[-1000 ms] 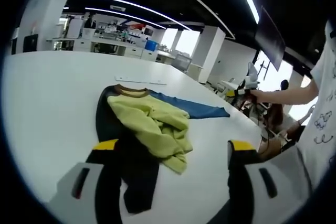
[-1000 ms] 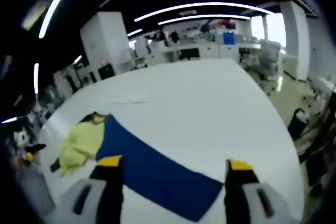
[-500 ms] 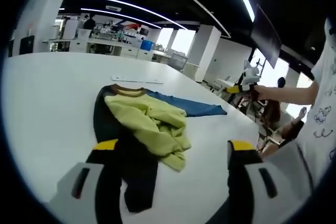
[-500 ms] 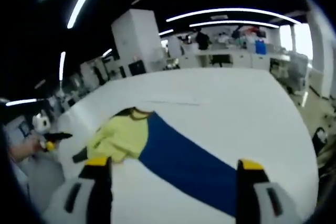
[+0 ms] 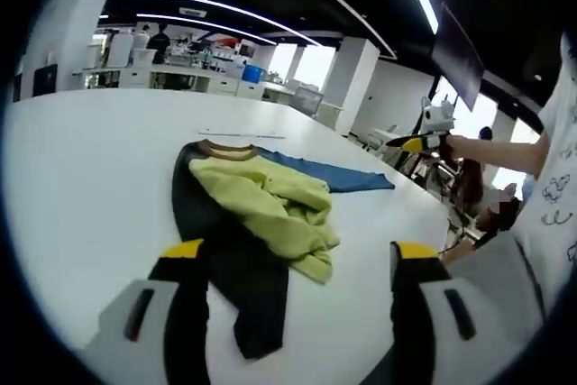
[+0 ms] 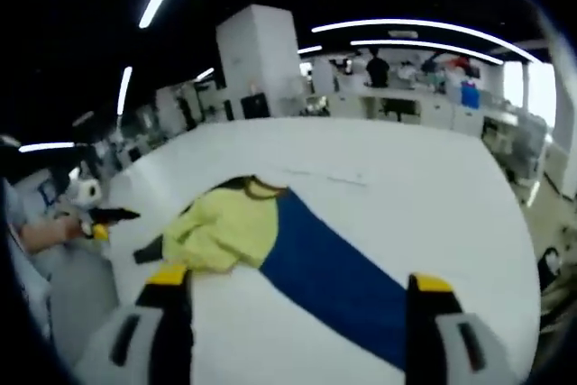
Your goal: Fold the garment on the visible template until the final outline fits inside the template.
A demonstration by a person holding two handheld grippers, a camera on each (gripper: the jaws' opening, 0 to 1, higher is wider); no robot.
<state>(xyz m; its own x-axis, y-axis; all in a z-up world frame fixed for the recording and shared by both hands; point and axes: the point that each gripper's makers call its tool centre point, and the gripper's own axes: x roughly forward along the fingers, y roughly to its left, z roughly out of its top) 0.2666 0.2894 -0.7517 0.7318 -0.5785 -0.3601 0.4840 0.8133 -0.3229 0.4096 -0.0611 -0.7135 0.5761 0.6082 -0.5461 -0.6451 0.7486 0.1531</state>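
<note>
Lying crumpled on the white table (image 5: 72,187), the yellow, blue and black garment (image 5: 261,214) has its blue sleeve (image 6: 338,281) stretched out; left gripper (image 5: 293,259) and right gripper (image 6: 293,290) hover above it, jaws wide apart, holding nothing

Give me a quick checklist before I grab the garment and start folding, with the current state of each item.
1. Left gripper open and empty: ok, jaws spread wide above the table.
2. Right gripper open and empty: ok, jaws apart, nothing between them.
3. Garment fully on the table: ok, the blue sleeve and the dark sleeve both lie on the surface.
4. Garment flat, ready to fold: not ok, the yellow body is bunched in a heap.
5. Template outline located: cannot tell, only a thin strip beyond the collar is visible.
6. Either gripper touching cloth: not ok, both are held clear of it.
</note>
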